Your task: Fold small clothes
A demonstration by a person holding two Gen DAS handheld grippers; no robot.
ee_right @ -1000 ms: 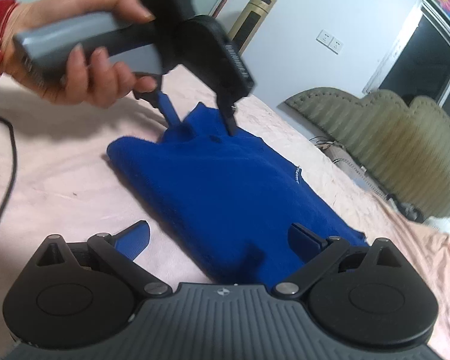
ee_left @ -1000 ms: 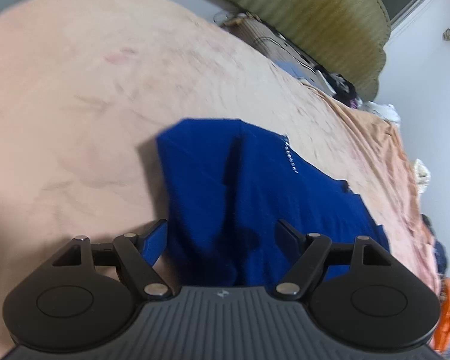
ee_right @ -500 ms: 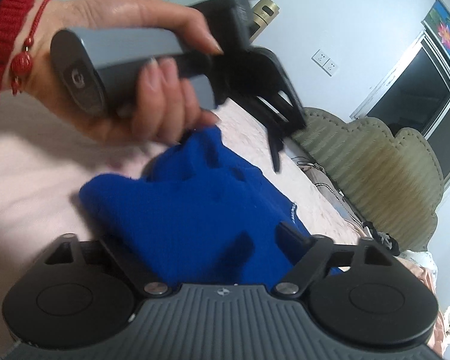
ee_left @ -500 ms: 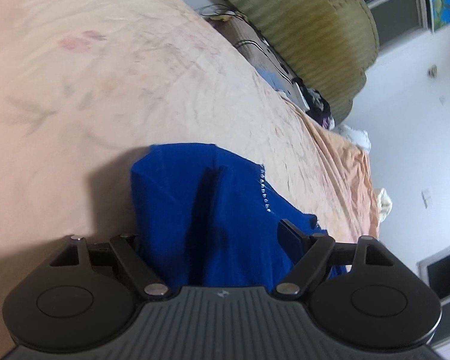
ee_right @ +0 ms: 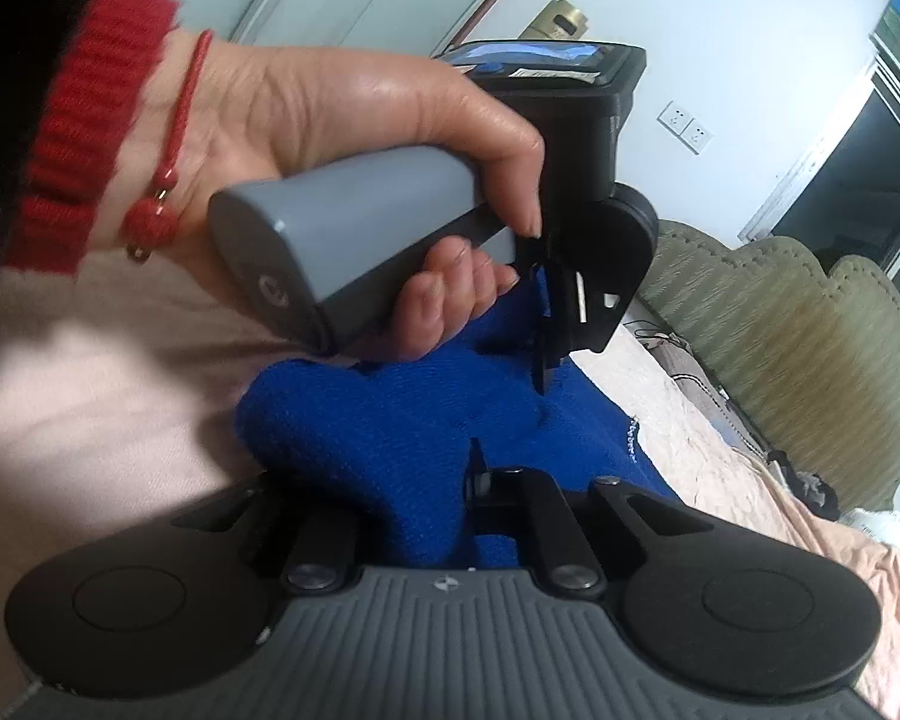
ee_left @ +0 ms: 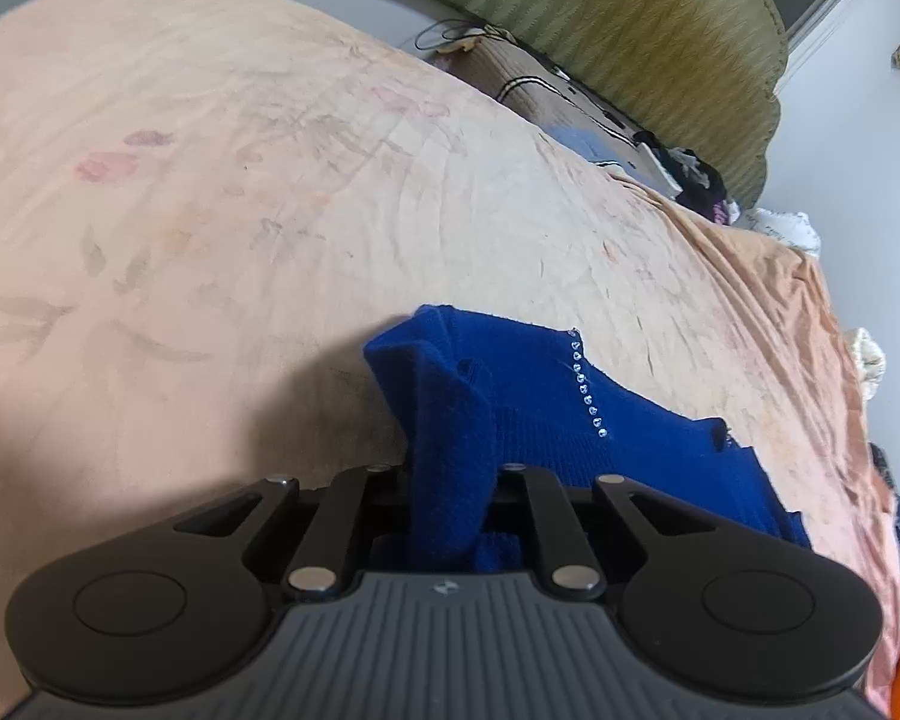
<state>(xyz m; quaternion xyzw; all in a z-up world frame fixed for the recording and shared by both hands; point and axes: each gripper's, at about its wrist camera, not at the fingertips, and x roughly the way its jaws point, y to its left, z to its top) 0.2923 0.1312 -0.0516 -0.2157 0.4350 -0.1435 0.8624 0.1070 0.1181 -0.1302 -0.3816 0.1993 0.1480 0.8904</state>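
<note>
1. Garment [ee_left: 546, 420]: small, deep blue, knitted.
2. Trim: a short line of small clear stones [ee_left: 585, 384] down the upper face.
3. State: bunched, with one thick fold [ee_left: 450, 450] raised off the bed [ee_left: 270, 210] and another raised at the near end [ee_right: 390, 450]; the rest lies flat.
4. Place: on the bed, toward its right edge in the left wrist view.
</note>
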